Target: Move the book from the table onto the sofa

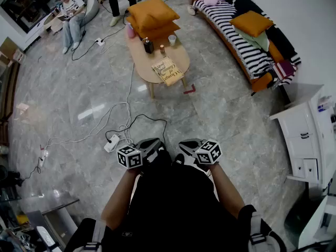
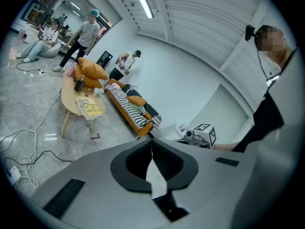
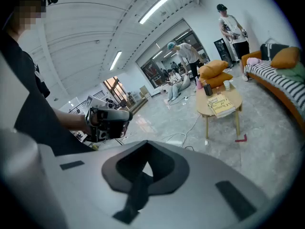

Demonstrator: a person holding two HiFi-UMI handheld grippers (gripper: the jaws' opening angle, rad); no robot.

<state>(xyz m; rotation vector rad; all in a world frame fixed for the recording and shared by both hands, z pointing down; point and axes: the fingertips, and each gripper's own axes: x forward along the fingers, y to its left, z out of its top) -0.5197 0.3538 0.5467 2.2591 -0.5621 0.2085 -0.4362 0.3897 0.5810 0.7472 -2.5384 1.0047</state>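
The book (image 1: 167, 71) lies on the worktop (image 1: 144, 64), apart from the sofa (image 1: 259, 83). Left gripper (image 1: 149, 142) and right gripper (image 1: 190, 143) (both empty) hold their jaws together, far from it.

Open floor (image 1: 226, 114) lay between the near foreground and the far counter (image 1: 140, 62); cables (image 1: 122, 130) trailed across its left side, a white cabinet (image 1: 304, 133) crowded the right, cushions (image 1: 153, 16) filled the counter's far end.

book (image 1: 167, 70) cover text: too small, I couldn't read it | dark item (image 1: 148, 45) on worktop (image 1: 143, 63): I couldn't identify | white cabinet (image 1: 304, 125): cut off at right edge
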